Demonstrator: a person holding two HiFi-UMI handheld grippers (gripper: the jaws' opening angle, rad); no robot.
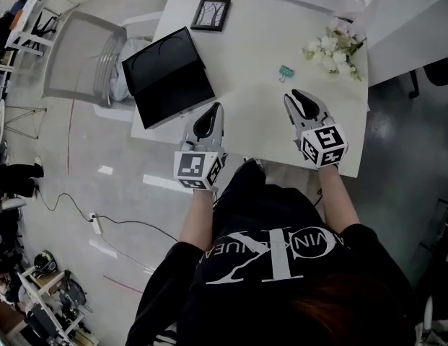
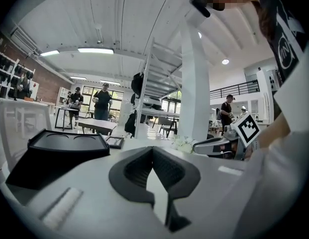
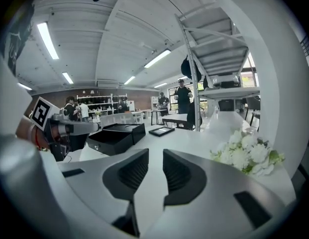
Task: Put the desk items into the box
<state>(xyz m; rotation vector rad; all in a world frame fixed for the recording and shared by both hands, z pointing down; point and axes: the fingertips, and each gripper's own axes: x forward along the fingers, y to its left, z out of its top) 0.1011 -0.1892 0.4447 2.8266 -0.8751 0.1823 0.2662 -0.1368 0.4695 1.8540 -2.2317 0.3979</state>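
Left gripper point(image 1: 216, 108), its jaws closed together on nothing, sits just right of the open black box point(image 1: 168, 76) on the white table point(image 1: 260, 42). Right gripper point(image 1: 293, 94), jaws slightly apart and empty, points toward a teal binder clip point(image 1: 286, 71) just beyond its tips. A picture frame point(image 1: 211, 14) lies at the far edge, and white flowers point(image 1: 333, 51) lie far right.

glossy grey floor point(image 1: 50, 143), pale chair point(image 1: 79, 56) beside the white table point(image 1: 260, 42), strip lights point(image 2: 95, 50) on a white ceiling point(image 2: 124, 24).
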